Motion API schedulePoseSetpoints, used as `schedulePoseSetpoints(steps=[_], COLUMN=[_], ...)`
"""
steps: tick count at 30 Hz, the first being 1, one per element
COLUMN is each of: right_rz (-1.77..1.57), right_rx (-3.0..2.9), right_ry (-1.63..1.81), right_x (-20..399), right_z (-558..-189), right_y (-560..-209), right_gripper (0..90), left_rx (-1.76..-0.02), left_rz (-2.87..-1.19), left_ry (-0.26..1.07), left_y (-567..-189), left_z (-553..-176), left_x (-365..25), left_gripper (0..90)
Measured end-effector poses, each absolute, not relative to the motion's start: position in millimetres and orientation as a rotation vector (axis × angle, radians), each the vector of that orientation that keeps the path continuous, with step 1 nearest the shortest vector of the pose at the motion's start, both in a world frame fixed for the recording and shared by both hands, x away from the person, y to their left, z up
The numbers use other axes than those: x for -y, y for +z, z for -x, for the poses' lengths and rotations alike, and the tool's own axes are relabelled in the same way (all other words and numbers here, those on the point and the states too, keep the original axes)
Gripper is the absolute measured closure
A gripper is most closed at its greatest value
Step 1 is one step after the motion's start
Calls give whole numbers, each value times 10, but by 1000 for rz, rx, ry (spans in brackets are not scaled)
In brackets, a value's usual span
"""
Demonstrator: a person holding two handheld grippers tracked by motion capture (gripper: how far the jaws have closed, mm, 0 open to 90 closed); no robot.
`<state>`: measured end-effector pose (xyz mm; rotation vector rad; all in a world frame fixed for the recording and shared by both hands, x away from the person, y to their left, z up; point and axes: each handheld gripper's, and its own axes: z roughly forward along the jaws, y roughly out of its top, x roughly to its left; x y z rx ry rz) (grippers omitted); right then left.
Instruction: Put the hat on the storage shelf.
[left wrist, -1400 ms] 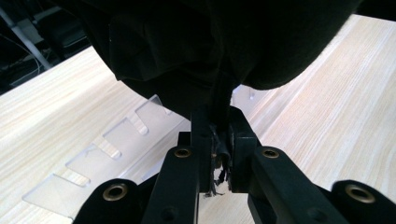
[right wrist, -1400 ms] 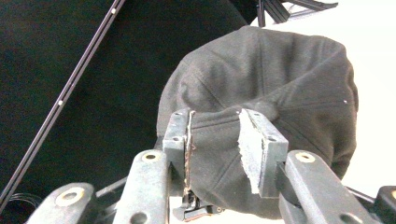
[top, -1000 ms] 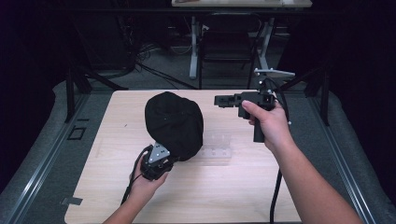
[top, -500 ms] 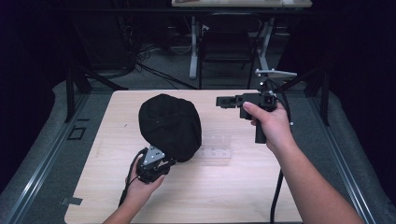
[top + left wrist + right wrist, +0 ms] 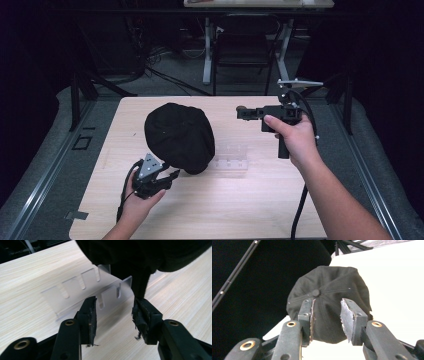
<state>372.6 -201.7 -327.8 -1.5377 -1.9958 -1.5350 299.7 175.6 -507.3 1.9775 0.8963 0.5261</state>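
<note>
A black cap (image 5: 179,136) lies crown up on the light wooden table (image 5: 260,210), left of centre. My left gripper (image 5: 173,174) sits low at the cap's near edge. Its jaws have just been opening and stand apart in the left gripper view (image 5: 115,312), nothing pinched between them. The cap's hanging edge (image 5: 141,285) reaches down to the tip of the right jaw. My right gripper (image 5: 240,113) hovers above the table's right side, aimed left at the cap (image 5: 329,282), jaws open and empty (image 5: 326,315).
A clear plastic slotted stand (image 5: 230,159) lies flat just right of the cap, also ahead of the left jaws (image 5: 75,290). Dark floor, table legs and cables lie beyond the far edge. Bare wood stretches along the near side.
The left jaws went from shut on the cap's edge to open, letting it go. The left hand drew slightly left and the cap shifted a little left. The right gripper held still.
</note>
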Motion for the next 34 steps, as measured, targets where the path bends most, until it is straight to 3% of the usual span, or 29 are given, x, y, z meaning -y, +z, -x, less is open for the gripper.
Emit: schedulePoseSetpoints(steps=[17, 34], right_rz=[1632, 1704], right_rx=[2106, 2405], right_ry=[-1505, -1504], right_x=[2157, 2230], right_z=[-3573, -3119], right_y=[-3483, -3909], right_gripper=[591, 563], left_rx=[-994, -962], left_rz=[-1957, -1953], left_ry=[506, 494], left_y=[-5298, -5341], left_z=[-3003, -2975], left_x=[-2104, -2033], left_gripper=[464, 453])
